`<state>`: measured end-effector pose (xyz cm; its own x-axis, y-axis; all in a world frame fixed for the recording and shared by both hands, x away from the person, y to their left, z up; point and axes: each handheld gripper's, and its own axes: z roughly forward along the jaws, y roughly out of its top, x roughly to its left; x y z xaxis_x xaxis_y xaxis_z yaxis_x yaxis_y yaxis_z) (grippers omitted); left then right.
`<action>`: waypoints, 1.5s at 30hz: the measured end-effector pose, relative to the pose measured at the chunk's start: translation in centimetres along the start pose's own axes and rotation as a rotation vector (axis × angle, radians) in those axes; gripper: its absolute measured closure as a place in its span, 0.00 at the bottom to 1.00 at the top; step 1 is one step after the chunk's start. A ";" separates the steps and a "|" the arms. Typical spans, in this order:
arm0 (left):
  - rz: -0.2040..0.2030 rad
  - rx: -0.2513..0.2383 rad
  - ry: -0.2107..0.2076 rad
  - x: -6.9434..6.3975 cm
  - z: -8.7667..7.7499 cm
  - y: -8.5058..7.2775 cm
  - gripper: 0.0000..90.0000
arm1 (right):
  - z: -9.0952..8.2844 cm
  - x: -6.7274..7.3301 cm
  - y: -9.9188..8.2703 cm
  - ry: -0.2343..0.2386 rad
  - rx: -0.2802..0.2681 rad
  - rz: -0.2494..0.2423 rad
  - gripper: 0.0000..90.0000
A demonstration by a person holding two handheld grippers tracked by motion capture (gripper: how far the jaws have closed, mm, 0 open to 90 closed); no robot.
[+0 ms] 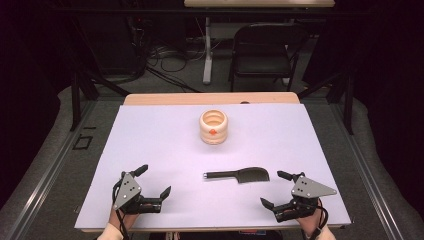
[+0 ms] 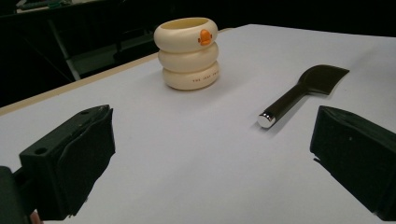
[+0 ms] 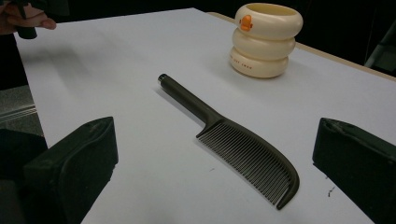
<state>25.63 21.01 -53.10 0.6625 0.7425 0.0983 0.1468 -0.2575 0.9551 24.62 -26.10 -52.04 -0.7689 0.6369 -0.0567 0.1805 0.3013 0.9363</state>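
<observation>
A dark comb (image 1: 239,175) with a round handle lies flat near the table's front middle, handle pointing left; it also lies ahead of the jaws as the comb (image 3: 233,140) and the comb (image 2: 299,91). Behind it stands a cream ringed cup (image 1: 213,127) with an orange mark, upright, seen too as the cup (image 2: 189,53) and the cup (image 3: 264,39). My left gripper (image 1: 153,181) rests at the front left, jaws wide apart and empty. At the front right my right gripper (image 1: 275,189) stands open just right of the comb's toothed end, not touching it.
A white sheet (image 1: 150,140) covers the wooden table (image 1: 210,98). Beyond the far edge stand a black folding chair (image 1: 265,50), a desk leg (image 1: 207,50) and floor cables (image 1: 165,55). Metal rails run along both sides of the table.
</observation>
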 end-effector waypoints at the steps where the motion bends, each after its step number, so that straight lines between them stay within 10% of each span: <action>1: 0.001 0.000 -0.002 0.0 0.0 0.0 0.00 | 0.0 0.0 0.0 0.001 0.001 0.001 0.00; 45: 0.002 0.016 -0.011 0.1 0.5 0.0 0.00 | 4.4 1.6 1.6 0.145 0.125 -0.021 0.00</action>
<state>26.09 20.76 -53.27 0.6711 0.7351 0.0966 0.1572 -0.2684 0.9504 26.34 -21.49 -52.10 -0.8521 0.5231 -0.0172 0.2308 0.4050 0.8847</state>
